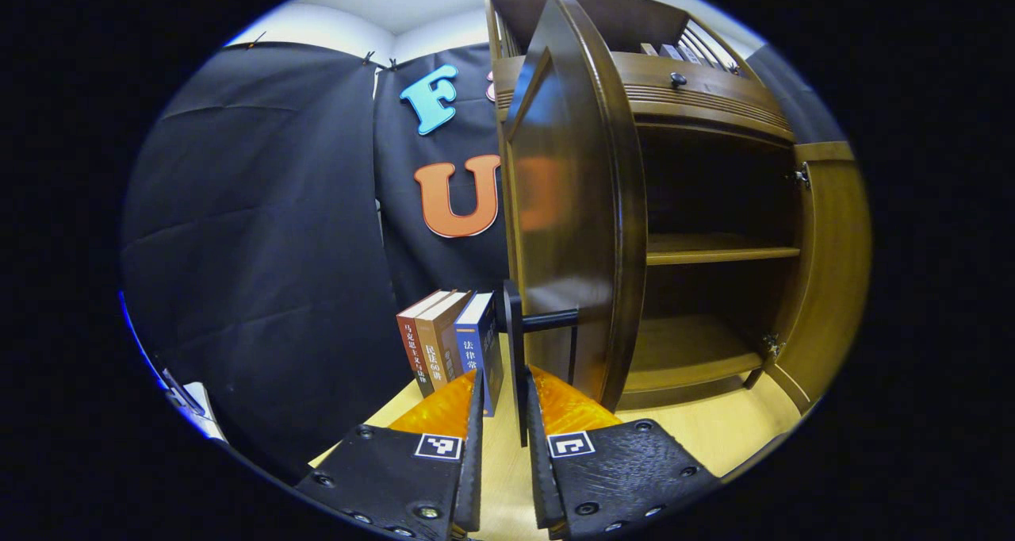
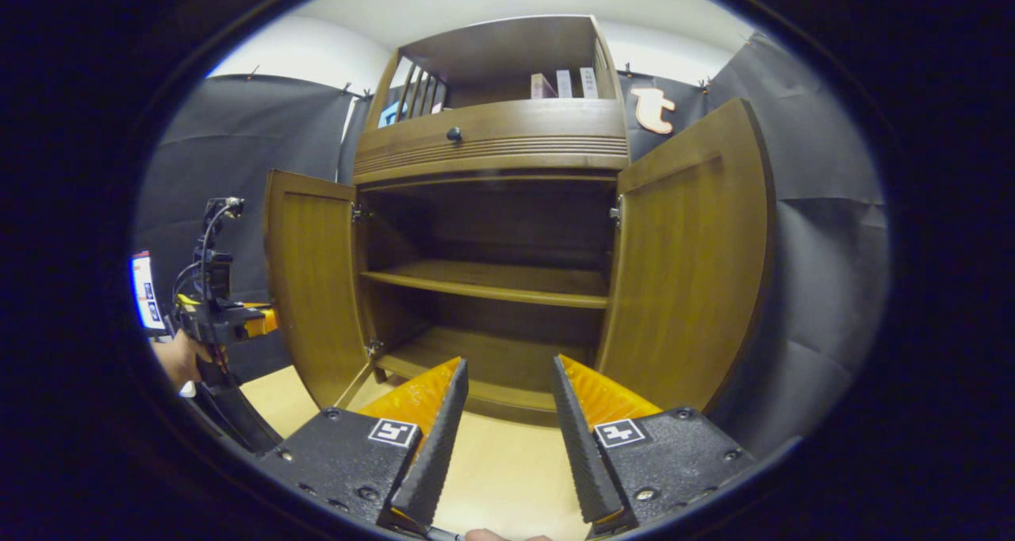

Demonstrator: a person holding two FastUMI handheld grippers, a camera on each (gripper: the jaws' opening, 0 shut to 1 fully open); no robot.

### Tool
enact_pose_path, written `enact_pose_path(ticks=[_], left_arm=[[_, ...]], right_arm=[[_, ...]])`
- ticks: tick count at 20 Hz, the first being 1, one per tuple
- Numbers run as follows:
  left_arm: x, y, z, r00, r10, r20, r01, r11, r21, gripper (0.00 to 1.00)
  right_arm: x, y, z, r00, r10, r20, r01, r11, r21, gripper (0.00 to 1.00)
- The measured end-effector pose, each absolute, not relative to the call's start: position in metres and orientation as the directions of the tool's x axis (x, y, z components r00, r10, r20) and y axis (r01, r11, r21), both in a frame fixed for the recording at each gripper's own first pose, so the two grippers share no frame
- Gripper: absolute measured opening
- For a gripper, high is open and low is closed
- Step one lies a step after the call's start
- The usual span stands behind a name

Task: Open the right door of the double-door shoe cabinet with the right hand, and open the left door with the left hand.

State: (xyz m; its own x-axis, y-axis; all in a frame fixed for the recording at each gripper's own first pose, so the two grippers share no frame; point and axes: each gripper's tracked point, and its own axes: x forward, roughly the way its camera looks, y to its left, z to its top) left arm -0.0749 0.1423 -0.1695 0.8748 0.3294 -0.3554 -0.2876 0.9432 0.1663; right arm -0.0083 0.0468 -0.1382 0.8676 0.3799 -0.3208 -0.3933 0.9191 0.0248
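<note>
Left gripper view: we see the left claw (image 1: 499, 390) at the bottom, fingers nearly together with a thin gap, the dark bar handle (image 1: 517, 343) of the left door standing in that gap; we cannot tell whether both fingers press on it. The brown wooden left door (image 1: 575, 208) of the dark brown wooden shoe cabinet (image 1: 714, 105) is swung wide open, edge-on to us. Three upright books (image 1: 448, 339) stand on the pale wooden surface (image 1: 714, 430) just left of the door, against the black cloth wall. Right gripper view: the right claw (image 2: 507, 390) has its fingers spread apart, holding nothing, facing the cabinet's open interior. The brown wooden right door (image 2: 690, 263) is swung open, and the left door is open too. Middle shelf (image 2: 492, 281) is bare wood. At far left a hand (image 2: 181, 358) holds the other gripper beside the left door.
</note>
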Motion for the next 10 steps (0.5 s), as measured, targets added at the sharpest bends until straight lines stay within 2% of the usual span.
enact_pose_path(ticks=[2, 3, 4, 7, 10], left_arm=[[-0.079, 0.144, -0.169, 0.874, 0.32, -0.367, -0.288, 0.947, 0.14, 0.25], [-0.083, 0.149, -0.169, 0.871, 0.329, -0.364, -0.293, 0.944, 0.152, 0.25], [-0.087, 0.151, -0.169, 0.871, 0.331, -0.364, -0.294, 0.943, 0.155, 0.29], [-0.092, 0.157, -0.169, 0.866, 0.341, -0.365, -0.303, 0.94, 0.159, 0.21], [-0.093, 0.162, -0.171, 0.86, 0.358, -0.363, -0.315, 0.933, 0.174, 0.19]], right_arm=[[-0.008, 0.049, -0.138, 0.866, 0.383, -0.323, -0.397, 0.917, 0.023, 0.67], [-0.007, 0.05, -0.138, 0.864, 0.385, -0.324, -0.4, 0.916, 0.021, 0.7], [-0.007, 0.051, -0.139, 0.864, 0.385, -0.324, -0.401, 0.916, 0.019, 0.7], [-0.007, 0.054, -0.142, 0.858, 0.392, -0.332, -0.407, 0.913, 0.026, 0.7], [-0.009, 0.056, -0.14, 0.856, 0.398, -0.331, -0.414, 0.91, 0.024, 0.7]])
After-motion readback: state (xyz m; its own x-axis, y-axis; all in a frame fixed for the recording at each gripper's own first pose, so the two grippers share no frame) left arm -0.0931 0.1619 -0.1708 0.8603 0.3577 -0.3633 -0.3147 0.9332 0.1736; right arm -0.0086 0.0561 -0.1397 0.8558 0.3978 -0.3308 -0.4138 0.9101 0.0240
